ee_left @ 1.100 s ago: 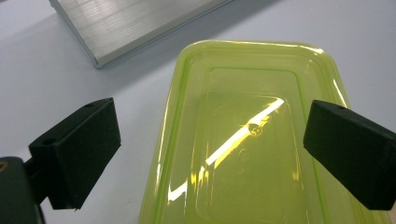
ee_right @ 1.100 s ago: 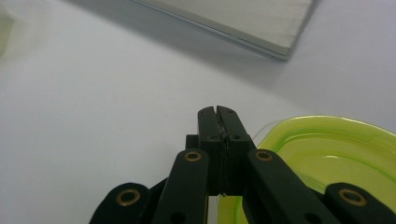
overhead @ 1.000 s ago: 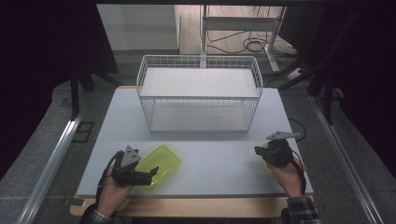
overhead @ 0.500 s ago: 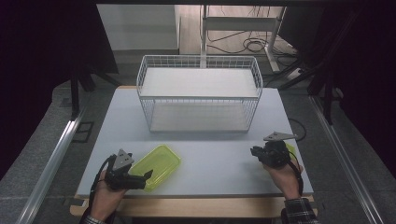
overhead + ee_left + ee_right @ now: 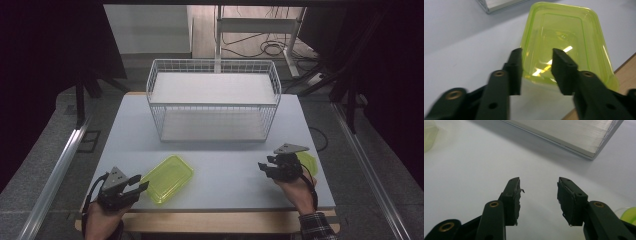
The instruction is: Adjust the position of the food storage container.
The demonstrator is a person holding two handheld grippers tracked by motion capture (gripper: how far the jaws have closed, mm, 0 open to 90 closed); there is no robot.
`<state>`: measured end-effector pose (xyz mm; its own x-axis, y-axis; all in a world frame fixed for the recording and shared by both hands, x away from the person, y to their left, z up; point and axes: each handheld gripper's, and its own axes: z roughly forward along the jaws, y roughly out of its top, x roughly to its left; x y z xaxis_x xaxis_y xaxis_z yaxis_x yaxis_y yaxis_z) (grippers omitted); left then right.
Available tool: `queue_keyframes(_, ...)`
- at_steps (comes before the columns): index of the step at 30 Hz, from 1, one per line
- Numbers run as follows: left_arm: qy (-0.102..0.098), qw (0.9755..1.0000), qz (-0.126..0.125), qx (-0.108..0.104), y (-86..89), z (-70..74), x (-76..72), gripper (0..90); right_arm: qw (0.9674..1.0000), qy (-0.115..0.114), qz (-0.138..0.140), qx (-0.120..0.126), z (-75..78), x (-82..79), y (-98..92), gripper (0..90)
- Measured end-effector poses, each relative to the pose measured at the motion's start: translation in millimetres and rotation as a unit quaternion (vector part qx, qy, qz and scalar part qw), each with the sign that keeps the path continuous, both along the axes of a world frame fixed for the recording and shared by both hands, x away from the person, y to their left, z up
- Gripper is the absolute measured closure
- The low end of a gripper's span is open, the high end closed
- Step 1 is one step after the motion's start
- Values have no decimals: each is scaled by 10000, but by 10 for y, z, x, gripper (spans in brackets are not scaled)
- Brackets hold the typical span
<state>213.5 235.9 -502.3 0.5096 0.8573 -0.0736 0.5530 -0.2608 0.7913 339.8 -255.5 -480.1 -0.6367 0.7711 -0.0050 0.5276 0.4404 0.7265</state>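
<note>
tub (image 5: 167, 178) of yellow-green plastic lies on the table (image 5: 220, 150), in front of the wire basket (image 5: 212, 100) and towards its left. left gripper (image 5: 134, 187), just beside the tub, has been closing its jaws, which grasp nothing. right gripper (image 5: 264, 167), well apart from the tub, has been opening its jaws, also empty.

- Tub (image 5: 167, 178): clear yellow-green, near the desk's front edge.
- Desk (image 5: 225, 165): pale grey top, light wood front edge.
- Basket (image 5: 212, 100): white wire grid, at the desk's back edge.
- Left gripper (image 5: 131, 189), right gripper (image 5: 265, 167): black jaws, grey plates.
- Sleeve (image 5: 316, 229): dark plaid.
</note>
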Motion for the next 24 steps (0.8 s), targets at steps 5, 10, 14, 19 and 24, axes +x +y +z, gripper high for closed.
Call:
queue_keyframes(5,199,9998,-41,90,39,-32,-85,852,10000,18,-10,-19,-12,1,0,508)
queue_keyframes(10,344,9990,-126,275,4,-78,-101,900,10000,30,-6,-34,-23,2,8,503)
queue_keyframes(14,305,9992,-70,239,-11,-88,-68,900,10000,36,30,-71,-32,4,27,500)
queue_keyframes(19,224,9994,-102,227,-60,-102,19,897,9999,50,82,-56,-42,4,55,495)
queue_keyframes(24,194,9995,-122,240,-102,-102,120,896,9999,65,110,-18,-49,8,65,494)
